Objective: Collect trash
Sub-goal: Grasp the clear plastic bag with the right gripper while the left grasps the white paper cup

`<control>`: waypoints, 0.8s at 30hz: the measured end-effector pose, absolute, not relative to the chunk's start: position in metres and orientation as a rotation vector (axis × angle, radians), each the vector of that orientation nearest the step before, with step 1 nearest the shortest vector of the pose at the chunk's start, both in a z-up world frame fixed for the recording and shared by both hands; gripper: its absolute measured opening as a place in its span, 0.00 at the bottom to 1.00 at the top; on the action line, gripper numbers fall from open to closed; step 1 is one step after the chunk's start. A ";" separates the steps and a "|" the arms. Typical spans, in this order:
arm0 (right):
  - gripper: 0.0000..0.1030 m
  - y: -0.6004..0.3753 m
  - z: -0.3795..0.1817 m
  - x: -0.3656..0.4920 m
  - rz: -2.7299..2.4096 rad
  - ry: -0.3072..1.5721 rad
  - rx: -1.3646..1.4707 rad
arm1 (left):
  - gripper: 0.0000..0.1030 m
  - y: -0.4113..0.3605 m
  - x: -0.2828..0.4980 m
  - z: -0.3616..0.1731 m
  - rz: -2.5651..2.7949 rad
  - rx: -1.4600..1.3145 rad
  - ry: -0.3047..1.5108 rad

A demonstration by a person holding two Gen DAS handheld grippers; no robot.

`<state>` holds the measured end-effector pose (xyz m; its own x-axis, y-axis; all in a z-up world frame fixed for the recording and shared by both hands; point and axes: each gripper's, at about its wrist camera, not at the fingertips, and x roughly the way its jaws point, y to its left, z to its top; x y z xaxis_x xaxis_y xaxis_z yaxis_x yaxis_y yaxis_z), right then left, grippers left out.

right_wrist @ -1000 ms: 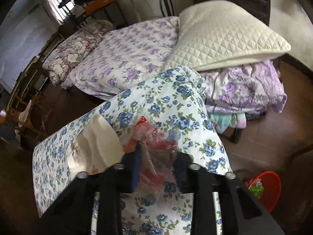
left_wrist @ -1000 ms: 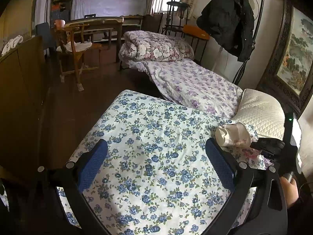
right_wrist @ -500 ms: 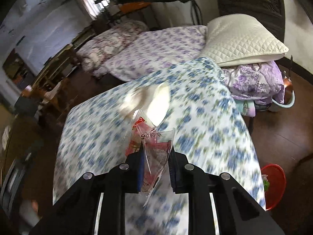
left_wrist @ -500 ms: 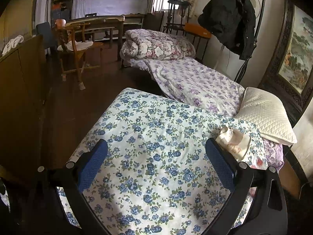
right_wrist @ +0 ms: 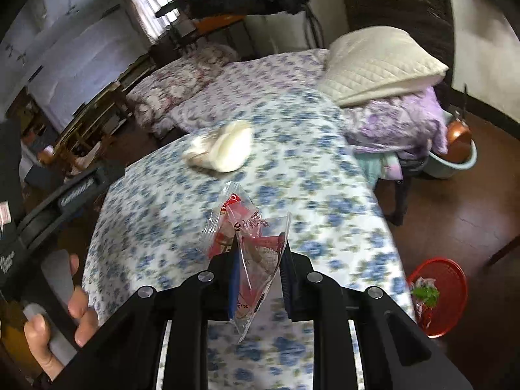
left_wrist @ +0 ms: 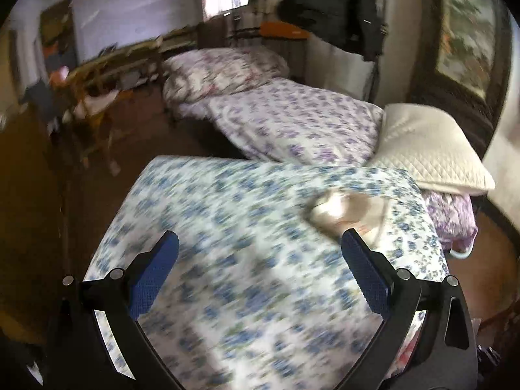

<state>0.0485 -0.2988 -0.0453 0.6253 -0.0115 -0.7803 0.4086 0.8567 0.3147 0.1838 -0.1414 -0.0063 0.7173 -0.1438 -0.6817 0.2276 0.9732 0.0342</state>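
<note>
bedroom with a dark floor (right_wrist: 455, 214), and right under me a blue-flowered cover (right_wrist: 308, 169) spread over a flat surface; behind it lies a purple-flowered bed (left_wrist: 292, 123) with a white quilted pillow (right_wrist: 373, 61) at its end. a dark coat (left_wrist: 328, 3) hangs against the far wall and a framed painting (left_wrist: 468, 29) sits to the right.

my right tongs (right_wrist: 256, 256) are pinched on a clear wrapper (right_wrist: 247, 237) with red print, held up above the cover; the wrapper sticks out past the fingertips and a corner of it hangs down between the arms. my left tongs (left_wrist: 260, 253) stand wide apart with nothing between the blue pads (left_wrist: 152, 276), hovering over the cover.

1 more piece of trash, a crumpled white bag (right_wrist: 224, 148), lies on the cover towards the pillow end; in the left view it shows just beyond my right-hand pad, blurred. a red bin (right_wrist: 438, 299) stands on the floor beside the cover, with some scraps and something green in it. a pale basin (right_wrist: 455, 162) with a copper-coloured thing in it sits on the floor near the purple bedding. my left hand (right_wrist: 61, 321) shows at the edge of the right view.
</note>
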 end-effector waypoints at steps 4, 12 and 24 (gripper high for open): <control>0.21 -0.316 -0.049 0.042 -0.281 0.870 0.523 | 0.93 -0.197 0.191 -0.020 -0.193 0.228 0.728; 0.21 -0.323 -0.051 0.040 -0.237 0.863 0.547 | 0.93 -0.264 0.192 -0.061 -0.073 0.538 0.629; 0.21 -0.316 -0.050 0.044 -0.218 0.864 0.540 | 0.21 -0.239 0.238 -0.092 -0.114 0.407 0.820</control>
